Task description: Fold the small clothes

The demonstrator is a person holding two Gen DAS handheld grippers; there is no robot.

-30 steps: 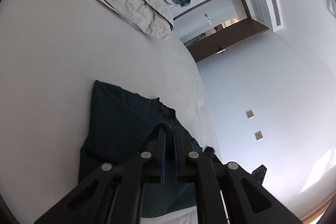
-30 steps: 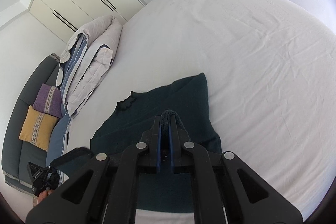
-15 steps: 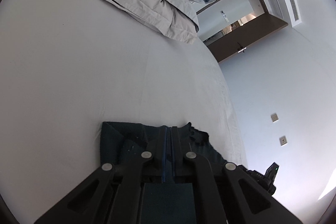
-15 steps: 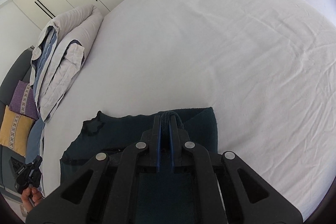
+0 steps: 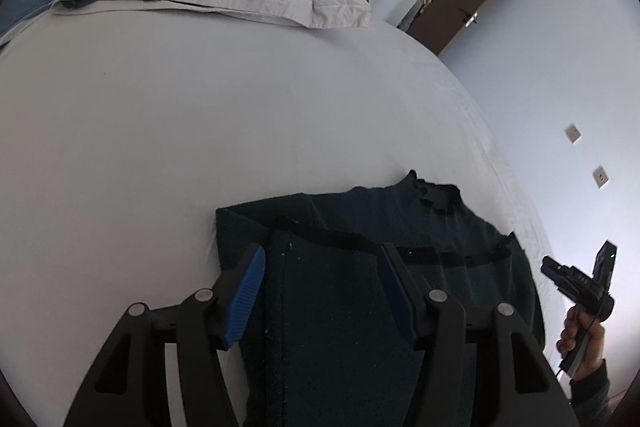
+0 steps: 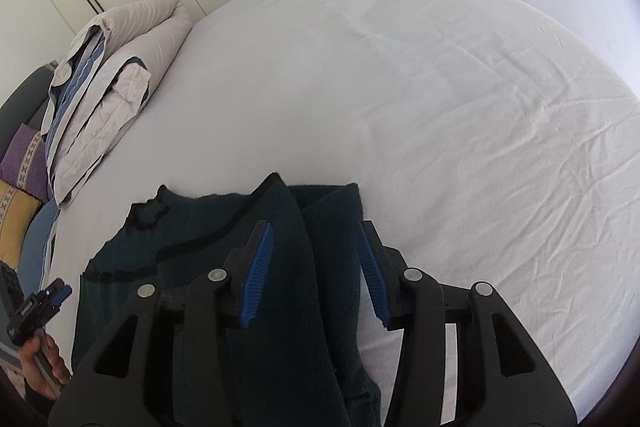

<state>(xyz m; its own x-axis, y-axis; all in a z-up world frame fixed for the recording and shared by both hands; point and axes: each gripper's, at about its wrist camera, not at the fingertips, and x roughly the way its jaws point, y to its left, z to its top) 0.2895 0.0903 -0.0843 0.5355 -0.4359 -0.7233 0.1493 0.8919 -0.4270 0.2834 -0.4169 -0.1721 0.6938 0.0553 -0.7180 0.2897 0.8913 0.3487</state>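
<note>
Fuzzy dark-green knit garment (image 5: 344,307) on matt, creased white bedsheet (image 6: 460,107).

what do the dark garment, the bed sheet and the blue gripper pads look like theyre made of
Garment: seemingly a knit, dark teal, matte and fuzzy with pale lint specks.
Bed sheet: probably woven cotton, white and matte; it holds fine creases.
Pads: likely rubber or soft plastic, blue with moulded ribs.
</note>
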